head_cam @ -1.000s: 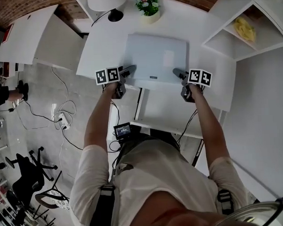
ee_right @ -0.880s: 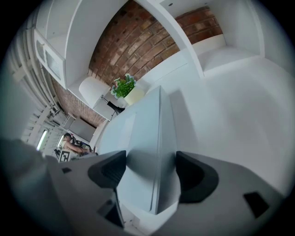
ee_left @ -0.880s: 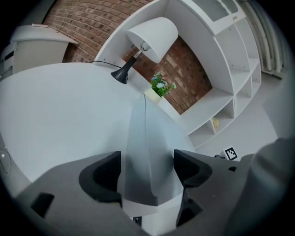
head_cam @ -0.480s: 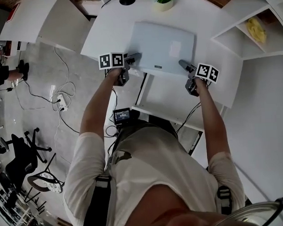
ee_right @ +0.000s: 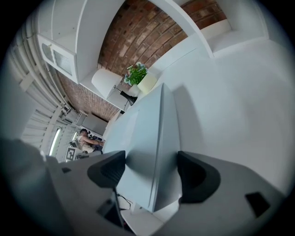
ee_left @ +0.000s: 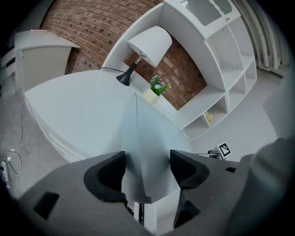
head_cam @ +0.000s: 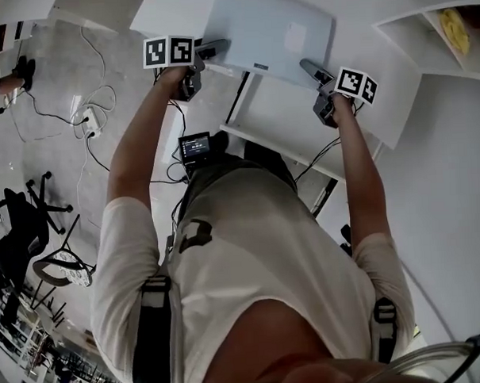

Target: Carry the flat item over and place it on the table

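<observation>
The flat item (head_cam: pixel 272 26) is a pale grey slab lying on the white table (head_cam: pixel 176 7), its near edge just over the table's front edge. My left gripper (head_cam: pixel 214 46) is at its near left corner. In the left gripper view that corner (ee_left: pixel 143 138) runs between the two dark pads of the left gripper (ee_left: pixel 147 168), whose jaws are closing, and I see no pad pressing. My right gripper (head_cam: pixel 306 65) is at the near right corner. In the right gripper view it (ee_right: pixel 152 170) stands open around the slab's edge (ee_right: pixel 147 129).
A white lamp (ee_left: pixel 150 41) and a potted plant (ee_left: pixel 156 87) stand at the table's far side before a brick wall. White shelves (head_cam: pixel 453 19) are at the right. Cables (head_cam: pixel 86 122) and an office chair (head_cam: pixel 18 212) are on the floor at the left.
The head view has drawn back, so the table and slab now sit at the frame's top. Both grippers stay at the slab's near corners.
</observation>
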Demonstrator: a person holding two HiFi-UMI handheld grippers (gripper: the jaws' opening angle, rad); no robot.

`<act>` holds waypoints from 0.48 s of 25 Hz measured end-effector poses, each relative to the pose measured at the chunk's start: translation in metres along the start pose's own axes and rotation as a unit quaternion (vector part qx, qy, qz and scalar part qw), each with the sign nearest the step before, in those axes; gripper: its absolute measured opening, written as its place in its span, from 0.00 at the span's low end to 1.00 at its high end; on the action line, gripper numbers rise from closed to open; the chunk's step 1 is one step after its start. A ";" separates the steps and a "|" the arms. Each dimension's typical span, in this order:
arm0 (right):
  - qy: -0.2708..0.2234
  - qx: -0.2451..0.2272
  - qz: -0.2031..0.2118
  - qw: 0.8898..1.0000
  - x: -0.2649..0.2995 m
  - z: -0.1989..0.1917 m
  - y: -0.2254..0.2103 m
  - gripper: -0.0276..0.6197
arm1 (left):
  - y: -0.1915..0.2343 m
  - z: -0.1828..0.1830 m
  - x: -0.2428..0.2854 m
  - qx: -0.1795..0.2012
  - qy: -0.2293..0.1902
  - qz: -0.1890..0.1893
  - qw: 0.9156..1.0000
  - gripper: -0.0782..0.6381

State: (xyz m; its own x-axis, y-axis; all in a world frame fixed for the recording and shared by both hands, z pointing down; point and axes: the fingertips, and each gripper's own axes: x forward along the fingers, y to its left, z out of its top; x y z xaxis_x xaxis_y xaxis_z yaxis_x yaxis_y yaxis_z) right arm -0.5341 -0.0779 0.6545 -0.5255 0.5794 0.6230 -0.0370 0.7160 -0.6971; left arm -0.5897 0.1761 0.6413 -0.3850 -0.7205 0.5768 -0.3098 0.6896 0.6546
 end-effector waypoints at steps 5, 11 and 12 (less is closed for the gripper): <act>0.003 -0.021 0.015 1.000 0.004 -0.010 0.031 0.59 | 0.005 -0.008 -0.036 0.002 -0.005 -0.004 1.000 0.56; -0.003 -0.038 0.019 0.999 -0.003 -0.016 0.057 0.59 | 0.006 -0.010 -0.065 -0.004 -0.042 -0.013 0.999 0.56; -0.006 -0.039 0.021 0.999 -0.005 -0.017 0.062 0.59 | 0.005 -0.010 -0.071 -0.004 -0.048 -0.014 0.999 0.56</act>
State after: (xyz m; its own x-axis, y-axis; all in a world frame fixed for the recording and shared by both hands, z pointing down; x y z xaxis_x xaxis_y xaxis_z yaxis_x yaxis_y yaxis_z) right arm -0.5193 -0.0295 0.6140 -0.5347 0.6052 0.5898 0.0515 0.7200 -0.6921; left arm -0.5550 0.2299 0.6081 -0.4582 -0.7291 0.5084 -0.3144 0.6679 0.6746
